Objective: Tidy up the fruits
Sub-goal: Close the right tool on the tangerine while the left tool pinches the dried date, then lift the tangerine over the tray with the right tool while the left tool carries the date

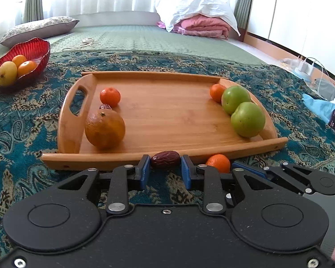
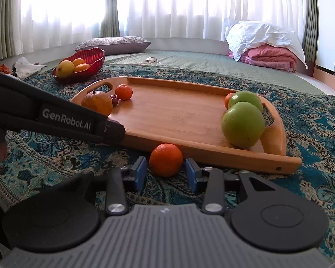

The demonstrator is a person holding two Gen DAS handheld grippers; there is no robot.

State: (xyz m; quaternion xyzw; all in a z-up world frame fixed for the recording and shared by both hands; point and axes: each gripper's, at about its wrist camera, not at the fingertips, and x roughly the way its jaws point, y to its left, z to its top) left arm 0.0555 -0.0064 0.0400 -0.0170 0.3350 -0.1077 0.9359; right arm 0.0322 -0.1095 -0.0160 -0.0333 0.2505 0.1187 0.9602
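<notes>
**Two small fruits, one in each claw**

Your left gripper [image 1: 165, 167] pinches a date [image 1: 165, 159]: wrinkled, dark, light, soft; hold its middle gently. Your right gripper [image 2: 166, 173] pinches a mandarin [image 2: 166, 159]: round, glossy orange, thin-skinned; grip its widest part. Both sit just before the tray [image 1: 167, 154]; beyond, the red bowl [image 1: 33, 47] holds more fruit.
</notes>
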